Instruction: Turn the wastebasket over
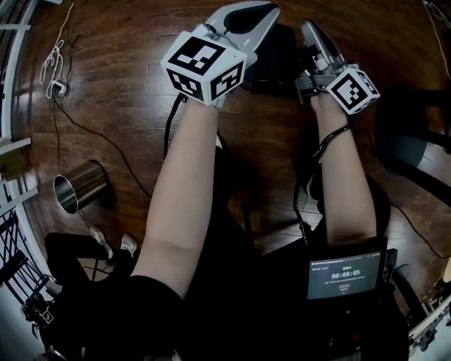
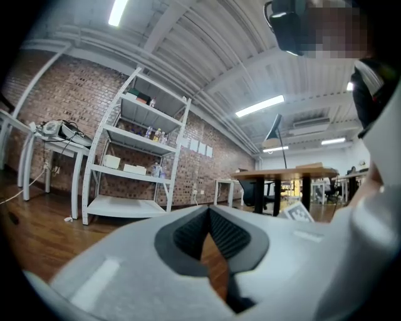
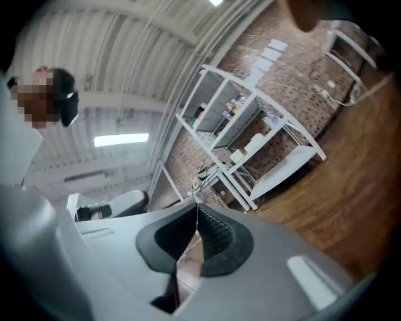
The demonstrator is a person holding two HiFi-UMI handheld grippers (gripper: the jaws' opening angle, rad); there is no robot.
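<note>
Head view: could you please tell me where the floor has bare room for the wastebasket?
Bare boards lie between the white cord and the left hand-held gripper, and top right. Crowded beside the wastebasket: black cable, shoes.

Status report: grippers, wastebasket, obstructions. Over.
Left gripper shut, empty. Right gripper shut, empty. Wastebasket on its side, far left, untouched. Floor cable beside it.

Dark wood floor (image 1: pixel 127 84) — metal wastebasket (image 1: pixel 79 187) on its side, white cord (image 1: pixel 51 65).

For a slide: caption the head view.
Left gripper and right gripper held forward, shut and empty, above a wooden floor; metal wastebasket, open mouth showing, sits off to the left.
</note>
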